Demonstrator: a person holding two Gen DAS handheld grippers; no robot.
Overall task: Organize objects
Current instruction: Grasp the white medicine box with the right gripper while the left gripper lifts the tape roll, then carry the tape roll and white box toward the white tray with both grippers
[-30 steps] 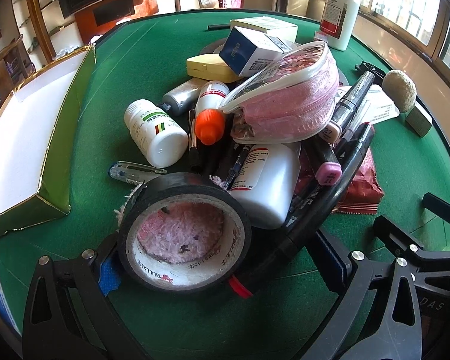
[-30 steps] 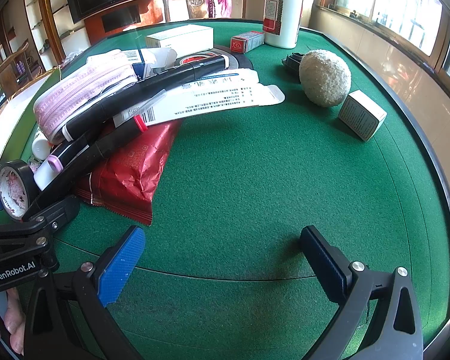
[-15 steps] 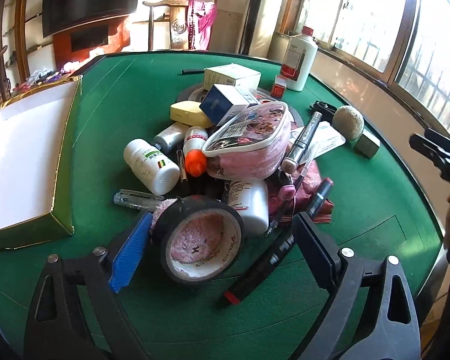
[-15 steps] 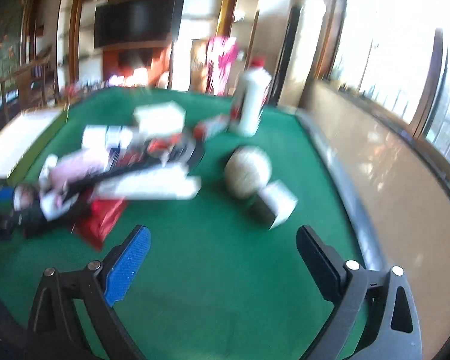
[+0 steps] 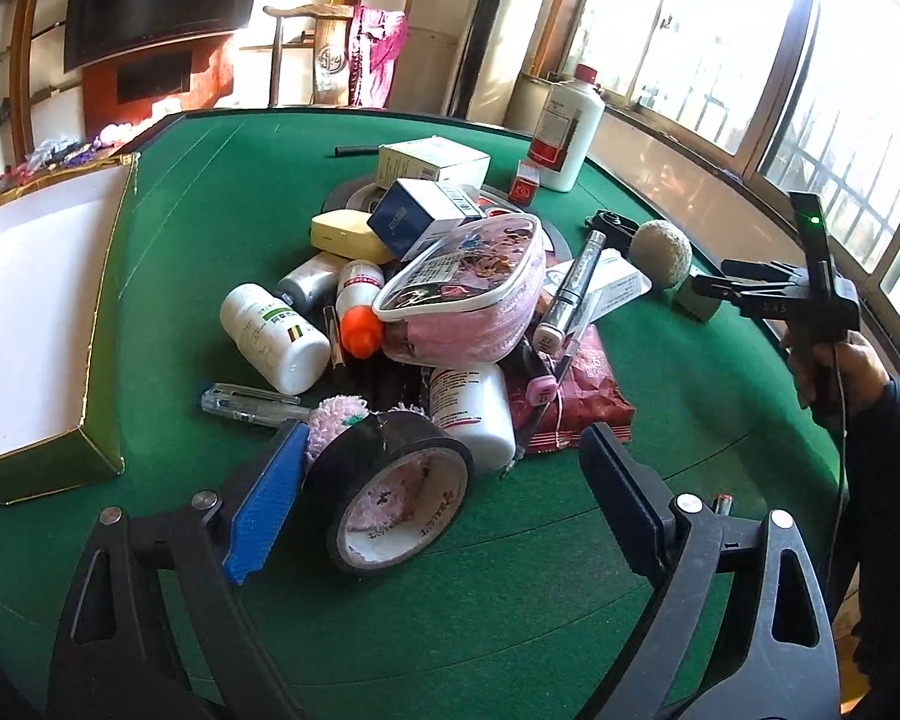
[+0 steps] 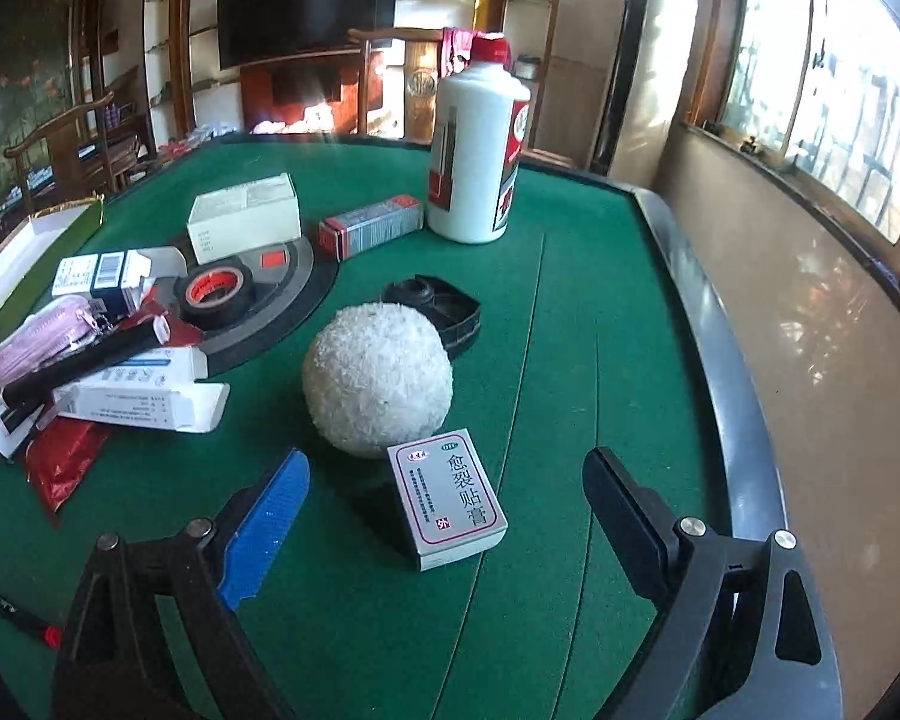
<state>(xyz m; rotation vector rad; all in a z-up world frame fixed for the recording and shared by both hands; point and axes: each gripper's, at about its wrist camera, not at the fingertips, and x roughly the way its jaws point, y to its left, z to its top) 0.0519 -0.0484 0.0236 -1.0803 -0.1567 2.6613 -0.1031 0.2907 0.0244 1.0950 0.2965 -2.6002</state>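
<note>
Nothing sorted yet: the box point(image 5: 24, 324) on the left lies bare, and the pile point(image 5: 450, 300) sits mid-table. Left gripper point(image 5: 444, 504) is closing around the tape roll point(image 5: 399, 504), pads not yet pressing. Right gripper point(image 6: 444, 516) is closing around the small carton point(image 6: 450, 498) beside the ball point(image 6: 378, 387), also untouched. Everything's left to do.

A small medicine box point(image 6: 450, 495) lies between the closing right claw point(image 6: 444, 507) (touching neither pad).
</note>
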